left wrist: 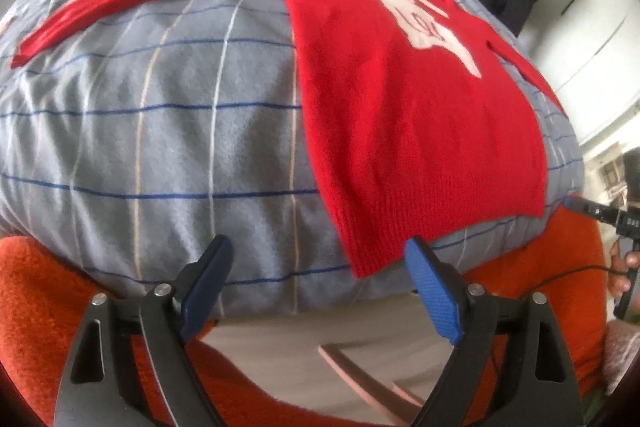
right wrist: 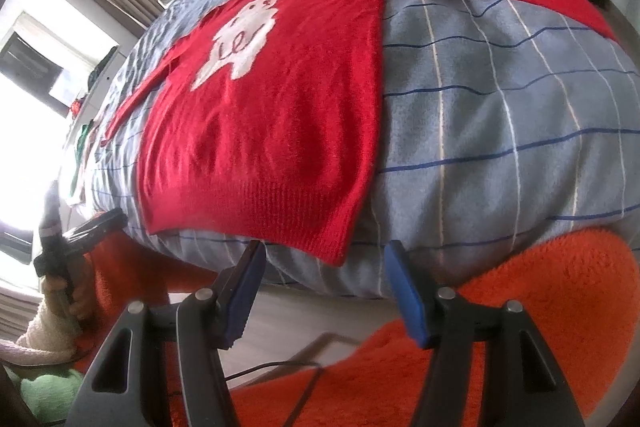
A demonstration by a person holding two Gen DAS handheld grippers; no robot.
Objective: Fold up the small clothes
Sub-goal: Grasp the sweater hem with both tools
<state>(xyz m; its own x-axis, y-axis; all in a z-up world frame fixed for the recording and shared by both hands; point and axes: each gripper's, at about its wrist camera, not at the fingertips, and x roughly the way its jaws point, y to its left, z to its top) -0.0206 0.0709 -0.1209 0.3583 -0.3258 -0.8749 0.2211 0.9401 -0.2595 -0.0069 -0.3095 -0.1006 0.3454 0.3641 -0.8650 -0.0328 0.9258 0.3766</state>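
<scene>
red sweater [left wrist: 404, 115] flat on bed [left wrist: 160, 131], sleeves spread

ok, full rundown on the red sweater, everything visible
The red sweater is a small knit with a ribbed hem and a white animal figure on the chest. It lies flat, front up, on the grey checked bedcover, both long sleeves spread out sideways, neckline at the far end. The hem reaches the near edge of the bed. Only the bedcover touches it: the left gripper and right gripper hover open just short of the hem corners.
</scene>
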